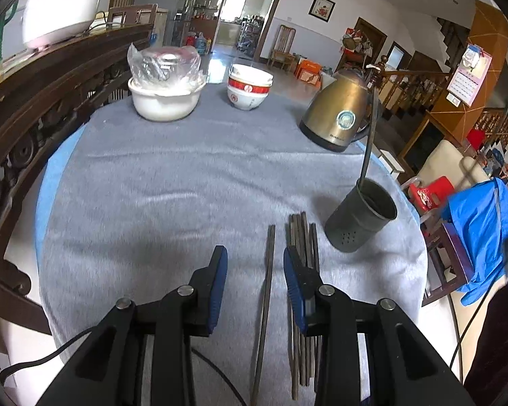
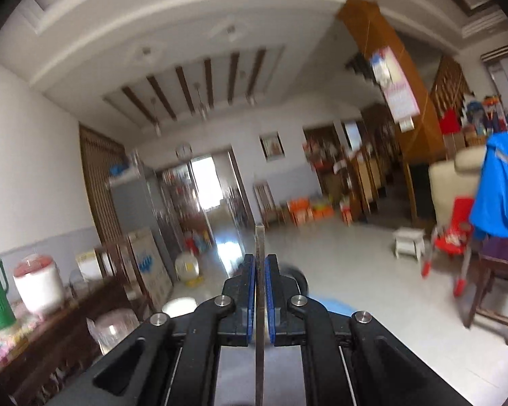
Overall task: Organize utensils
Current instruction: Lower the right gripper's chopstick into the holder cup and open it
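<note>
In the left wrist view my left gripper (image 1: 254,249) hovers open over the grey cloth (image 1: 152,186). A single dark chopstick (image 1: 269,270) lies on the cloth between its jaws, nearer the right pad, and neither pad touches it. A bundle of several chopsticks (image 1: 304,237) lies just right of it, partly hidden behind the right finger. A grey metal utensil cup (image 1: 362,216) stands beyond them with one chopstick (image 1: 369,135) leaning out of it. In the right wrist view my right gripper (image 2: 260,256) is shut on a chopstick (image 2: 259,237) and points level into the room, well above the table.
At the table's far side stand a white bowl with a plastic-wrapped item (image 1: 166,98), stacked red-and-white bowls (image 1: 249,89) and a brass kettle (image 1: 338,115). A carved wooden rail (image 1: 34,108) borders the left. A blue garment (image 1: 481,230) hangs on a chair past the right edge.
</note>
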`<state>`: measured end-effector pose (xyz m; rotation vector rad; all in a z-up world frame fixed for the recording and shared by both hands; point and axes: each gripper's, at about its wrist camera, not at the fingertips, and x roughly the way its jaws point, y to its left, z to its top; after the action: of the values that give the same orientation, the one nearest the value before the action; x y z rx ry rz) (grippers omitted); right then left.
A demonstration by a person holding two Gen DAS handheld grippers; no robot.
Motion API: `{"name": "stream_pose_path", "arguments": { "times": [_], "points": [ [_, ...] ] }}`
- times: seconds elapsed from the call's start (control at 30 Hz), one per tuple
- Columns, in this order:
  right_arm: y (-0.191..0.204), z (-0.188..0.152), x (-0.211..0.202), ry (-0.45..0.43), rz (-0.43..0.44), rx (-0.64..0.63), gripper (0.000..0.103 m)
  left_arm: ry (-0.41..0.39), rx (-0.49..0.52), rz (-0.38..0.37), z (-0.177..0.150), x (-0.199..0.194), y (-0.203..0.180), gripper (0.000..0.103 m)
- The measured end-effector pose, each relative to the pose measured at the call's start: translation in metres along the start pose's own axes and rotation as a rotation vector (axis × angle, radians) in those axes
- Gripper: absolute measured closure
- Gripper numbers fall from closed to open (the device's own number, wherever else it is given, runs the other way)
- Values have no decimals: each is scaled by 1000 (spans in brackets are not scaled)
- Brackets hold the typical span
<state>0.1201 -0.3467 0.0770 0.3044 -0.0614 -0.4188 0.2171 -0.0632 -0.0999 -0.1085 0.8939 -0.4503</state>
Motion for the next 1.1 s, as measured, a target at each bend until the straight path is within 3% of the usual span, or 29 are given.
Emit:
{"name": "stream_pose_path", "arguments": {
  "times": [0.07,0.17,0.4,0.67,0.73,0.77,0.87,0.97,1.03,1.1],
  "points": [
    [13,-1,8,-42,-7,-4,97,11,-2,4,-4,0,0,68],
    [25,-16,28,-17,-4,-3,97,15,-2,5,-9,-2,1,68],
    [25,-89,76,192,-13,-50,97,27,-16,26,-12,-1,11,68],
    [-19,-103,70,429,86,54,90,56,-26,39,-14,8,14,68],
    [-27,-105,56,440,118,69,84,60,-14,38,-15,10,11,68],
    [-33,-106,47,437,126,85,75,62,-10,40,-16,11,10,68],
    [-52,-107,17,408,171,164,36,82,-4,38,-17,19,9,68],
    [-65,-115,-10,404,194,171,37,113,2,40,-18,29,9,68],
    [-72,-130,-20,474,262,181,40,131,-1,35,-19,36,9,68],
    [-73,-149,-22,552,295,181,55,146,2,31,-21,43,8,68]
  ]
}}
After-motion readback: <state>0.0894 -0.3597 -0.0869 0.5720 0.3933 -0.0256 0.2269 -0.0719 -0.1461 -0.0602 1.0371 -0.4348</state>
